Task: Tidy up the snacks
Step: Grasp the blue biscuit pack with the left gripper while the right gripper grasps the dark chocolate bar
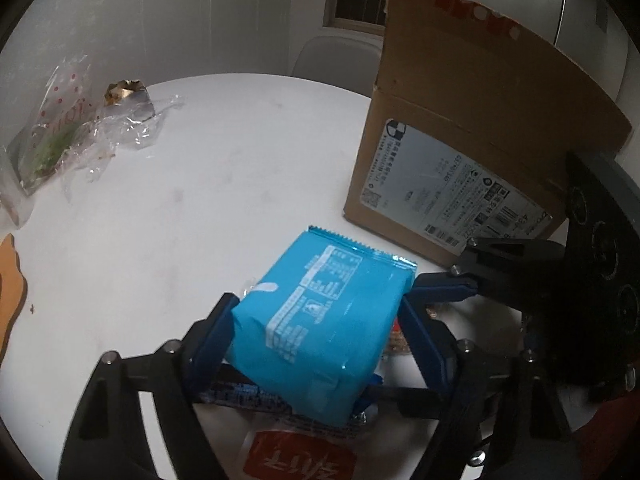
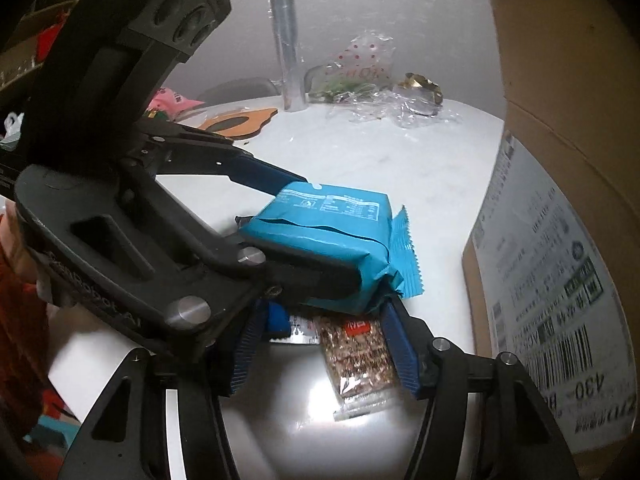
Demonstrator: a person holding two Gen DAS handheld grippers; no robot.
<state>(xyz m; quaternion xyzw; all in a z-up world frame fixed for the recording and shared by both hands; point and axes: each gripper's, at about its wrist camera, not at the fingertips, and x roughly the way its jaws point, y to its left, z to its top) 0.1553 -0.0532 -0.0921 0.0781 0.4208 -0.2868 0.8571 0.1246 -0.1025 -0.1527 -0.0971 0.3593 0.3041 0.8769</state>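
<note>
A bright blue snack pack [image 1: 320, 320] sits between the blue pads of my left gripper [image 1: 316, 312], which is shut on it, just above the white table [image 1: 220, 180]. From the right wrist view the same blue pack [image 2: 332, 232] hangs in the left gripper [image 2: 316, 236] over a clear-wrapped nut bar [image 2: 356, 356]. That bar lies between the fingers of my right gripper [image 2: 324, 320]. It touches the right pad, while the left pad stands apart from it. A dark blue packet [image 1: 240, 394] and a red-labelled white packet [image 1: 300, 460] lie underneath.
A tall open cardboard box [image 1: 480, 120] stands at the right, close to both grippers, and fills the right side as the box [image 2: 560, 200]. Crumpled cellophane bags [image 1: 60, 132], a clear tube [image 2: 286, 48] and an orange board [image 2: 240, 122] lie at the table's far side.
</note>
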